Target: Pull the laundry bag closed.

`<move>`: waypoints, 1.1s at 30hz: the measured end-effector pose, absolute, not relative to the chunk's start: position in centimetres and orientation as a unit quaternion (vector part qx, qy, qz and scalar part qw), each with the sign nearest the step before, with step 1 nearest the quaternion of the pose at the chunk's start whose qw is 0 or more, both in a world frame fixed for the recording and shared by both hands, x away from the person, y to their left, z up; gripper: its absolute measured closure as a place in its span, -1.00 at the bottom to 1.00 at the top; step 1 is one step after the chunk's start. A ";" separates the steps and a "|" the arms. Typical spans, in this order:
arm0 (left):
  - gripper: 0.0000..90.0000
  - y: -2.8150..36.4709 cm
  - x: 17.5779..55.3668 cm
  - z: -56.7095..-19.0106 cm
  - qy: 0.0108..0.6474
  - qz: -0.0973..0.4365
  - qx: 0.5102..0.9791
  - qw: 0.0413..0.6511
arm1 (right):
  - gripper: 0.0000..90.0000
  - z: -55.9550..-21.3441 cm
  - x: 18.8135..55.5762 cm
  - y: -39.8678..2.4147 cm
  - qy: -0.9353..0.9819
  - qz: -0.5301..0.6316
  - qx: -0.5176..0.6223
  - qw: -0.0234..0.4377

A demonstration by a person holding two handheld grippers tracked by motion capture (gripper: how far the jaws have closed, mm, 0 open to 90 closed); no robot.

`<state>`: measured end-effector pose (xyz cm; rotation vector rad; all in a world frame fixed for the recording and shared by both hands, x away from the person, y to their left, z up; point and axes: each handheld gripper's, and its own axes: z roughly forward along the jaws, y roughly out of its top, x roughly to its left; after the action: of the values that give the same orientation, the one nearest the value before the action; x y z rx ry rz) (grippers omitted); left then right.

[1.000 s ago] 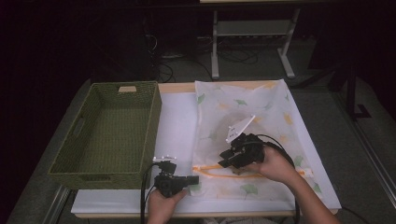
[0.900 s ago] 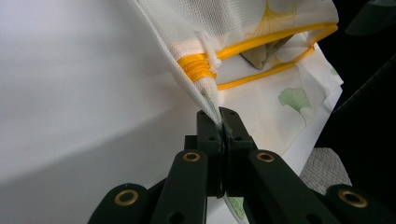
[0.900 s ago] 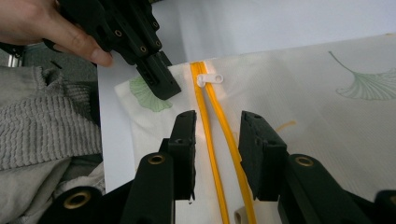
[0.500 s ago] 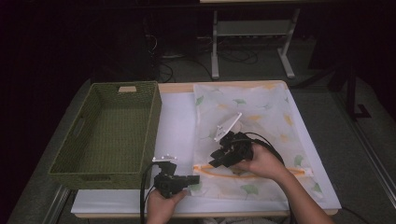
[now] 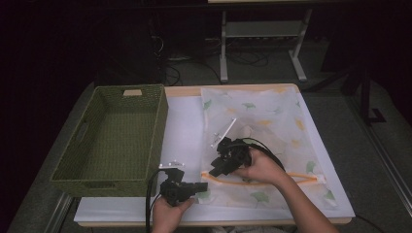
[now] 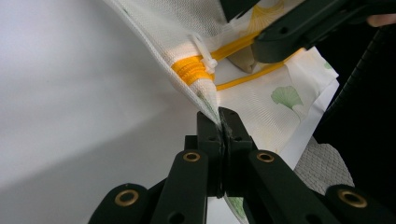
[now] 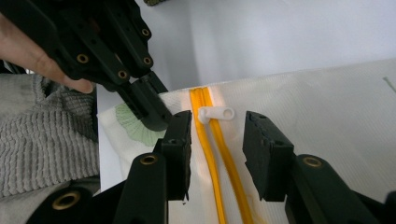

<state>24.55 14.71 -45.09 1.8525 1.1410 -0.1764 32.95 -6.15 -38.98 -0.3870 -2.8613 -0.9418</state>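
The right gripper (image 7: 215,135) has just been opening; its jaws stand spread astride the white pull (image 7: 215,113) of the orange zipper (image 7: 212,158), not yet pressing it. Judged best: close squarely on the pull and draw along the zipper, away from the left gripper (image 6: 219,122), which pinches the bag (image 5: 252,116) corner beside the pull. The basket (image 5: 114,136) sits well left of the pull; the bag's far side lies open.

The bag (image 6: 261,105) is matt woven mesh cloth with a glossy orange zip (image 7: 210,154) and white plastic puller (image 7: 215,113); the basket (image 5: 114,136) is rough green wicker
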 end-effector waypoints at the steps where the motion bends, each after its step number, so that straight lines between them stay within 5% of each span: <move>1: 0.96 14.7 24.6 -45.0 0.462 -0.071 0.754 0.462 | 0.34 -39.0 33.0 -6.2 -0.941 -0.310 -0.127 0.052; 11: 0.96 14.7 24.5 -44.8 0.450 -0.065 0.762 0.461 | 0.23 -40.5 34.7 -5.2 -0.937 -0.308 -0.131 0.105; 33: 0.96 15.0 24.5 -45.4 0.471 -0.074 0.741 0.473 | 0.92 -39.8 33.7 -5.5 -0.939 -0.306 -0.121 0.096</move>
<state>24.54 15.03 -45.43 1.8136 1.1522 -0.1799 33.66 -5.50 -39.81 -0.3588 -2.7830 -0.9058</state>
